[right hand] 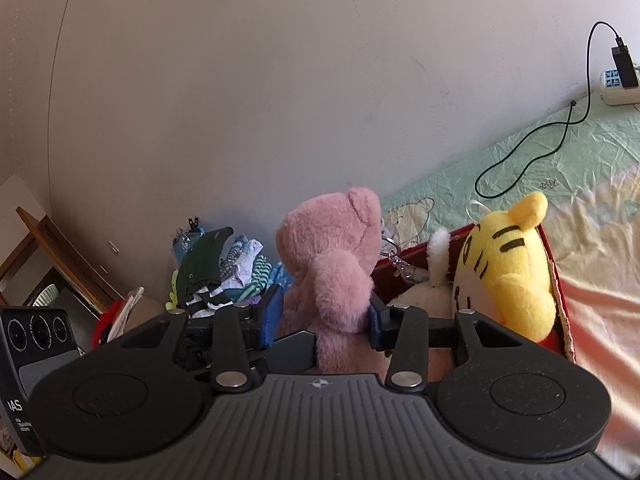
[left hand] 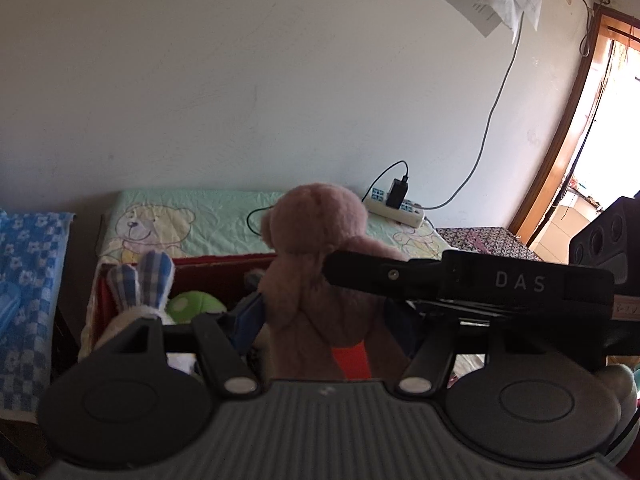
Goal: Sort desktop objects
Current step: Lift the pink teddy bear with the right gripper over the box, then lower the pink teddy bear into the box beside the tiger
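A: Where does the pink teddy bear (right hand: 330, 276) sit?

B: Upright between both tools, in front of the red box (right hand: 560, 292), which rests on the green bear-print sheet (right hand: 560, 152).

A: What does the right gripper (right hand: 324, 318) do?

B: Its blue pads (right hand: 272, 314) are partly closed and press on the bear's body from either side, below the arm.

A: And the left gripper (left hand: 320, 320)?

B: The left wrist view shows the bear (left hand: 316, 264) from behind, its body filling the gap between the jaws. The blue pads (left hand: 248, 316) lie against its flanks, so that gripper clamps it too, at a moderate width. The right tool's black body crosses in front of the bear's shoulder.

A: What lies in the box?

B: A yellow tiger plush (right hand: 504, 264), a checked-eared rabbit (left hand: 140, 284) and a green spotted toy (left hand: 194, 306). A power strip (left hand: 396, 206) rests on the sheet by the wall.
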`<state>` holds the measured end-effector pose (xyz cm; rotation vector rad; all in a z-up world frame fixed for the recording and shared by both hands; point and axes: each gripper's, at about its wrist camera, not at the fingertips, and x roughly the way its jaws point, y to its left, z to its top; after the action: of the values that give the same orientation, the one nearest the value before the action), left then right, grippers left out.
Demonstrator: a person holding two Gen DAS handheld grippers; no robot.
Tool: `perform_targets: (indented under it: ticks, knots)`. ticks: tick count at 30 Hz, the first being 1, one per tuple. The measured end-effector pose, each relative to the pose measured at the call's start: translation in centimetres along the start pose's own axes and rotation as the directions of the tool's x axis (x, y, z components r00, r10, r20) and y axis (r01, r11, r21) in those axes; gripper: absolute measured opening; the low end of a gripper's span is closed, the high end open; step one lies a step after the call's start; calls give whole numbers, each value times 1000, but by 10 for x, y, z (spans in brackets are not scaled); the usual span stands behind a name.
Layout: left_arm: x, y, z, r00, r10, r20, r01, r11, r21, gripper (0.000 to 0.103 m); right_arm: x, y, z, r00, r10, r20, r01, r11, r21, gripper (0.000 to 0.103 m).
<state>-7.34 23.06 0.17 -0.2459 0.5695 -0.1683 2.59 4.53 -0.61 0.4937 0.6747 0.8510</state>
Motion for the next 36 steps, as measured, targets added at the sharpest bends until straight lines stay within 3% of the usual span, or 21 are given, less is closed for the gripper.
perform_targets:
  ticks: [17, 23, 27, 36]
  knots:
    - [54, 17, -16, 993, 7, -119, -10, 1000, -21, 69, 30, -33, -12, 992, -99, -82, 101, 994, 28, 42]
    - [65, 20, -21, 988, 3, -155, -8, 999, -33, 73, 40, -29, -12, 977, -169, -127, 166, 986, -32, 43]
    - [70, 15, -26, 986, 13, -167, -15, 1000, -12, 83, 45, -29, -14, 971, -174, -163, 169, 985, -45, 44]
    - [70, 13, -30, 986, 17, -166, -17, 1000, 1, 84, 42, -35, -17, 974, -156, -164, 149, 987, -54, 43]
